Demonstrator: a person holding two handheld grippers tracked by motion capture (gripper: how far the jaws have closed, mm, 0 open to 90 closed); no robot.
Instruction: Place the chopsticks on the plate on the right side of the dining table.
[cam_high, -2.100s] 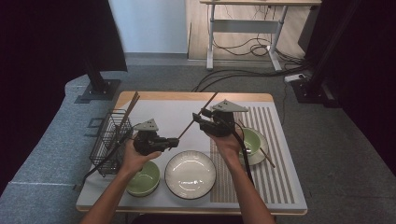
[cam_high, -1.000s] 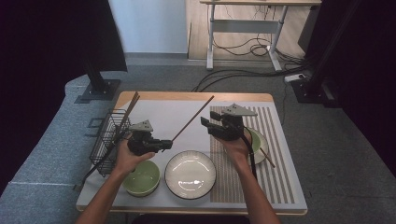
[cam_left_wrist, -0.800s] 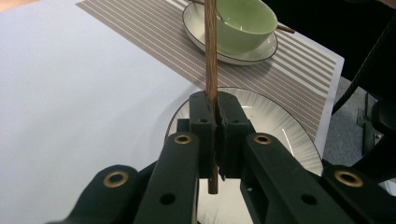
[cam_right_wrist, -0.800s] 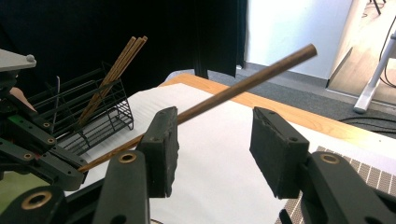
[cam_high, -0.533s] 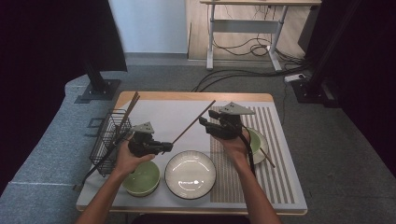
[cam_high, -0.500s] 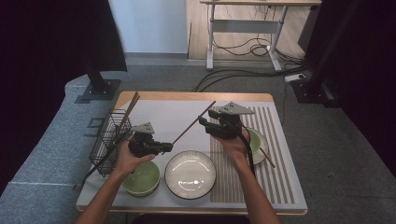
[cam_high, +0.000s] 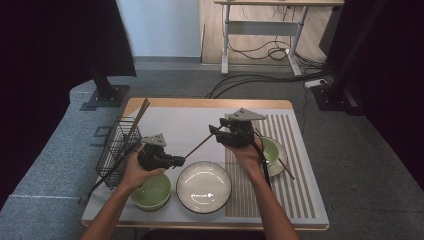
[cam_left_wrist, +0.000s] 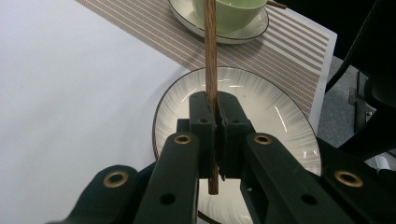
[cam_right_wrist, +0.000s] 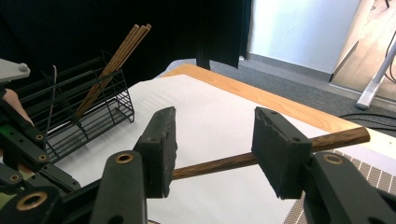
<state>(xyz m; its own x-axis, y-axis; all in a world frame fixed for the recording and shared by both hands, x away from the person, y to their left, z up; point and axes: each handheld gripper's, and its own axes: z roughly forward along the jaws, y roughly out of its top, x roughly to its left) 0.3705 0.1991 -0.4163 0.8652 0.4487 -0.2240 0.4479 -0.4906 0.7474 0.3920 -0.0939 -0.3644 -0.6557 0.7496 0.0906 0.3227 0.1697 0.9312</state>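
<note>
A brown wooden chopstick slants up from my left gripper toward my right gripper above the table. In the left gripper view the left gripper is shut on the chopstick near its end, over a white plate. In the right gripper view the right gripper stands open. The chopstick crosses the gap between its jaws, low down, and its tip pokes out past the right jaw. The pads do not press on it.
A white plate and a green bowl sit at the front. A second green bowl on a plate, with a chopstick leaning on it, rests on the striped mat. A black wire basket holding chopsticks stands at the left.
My right gripper has shifted a little to the left, so the chopstick's far end now lies between its jaws. The left gripper has stayed put.
</note>
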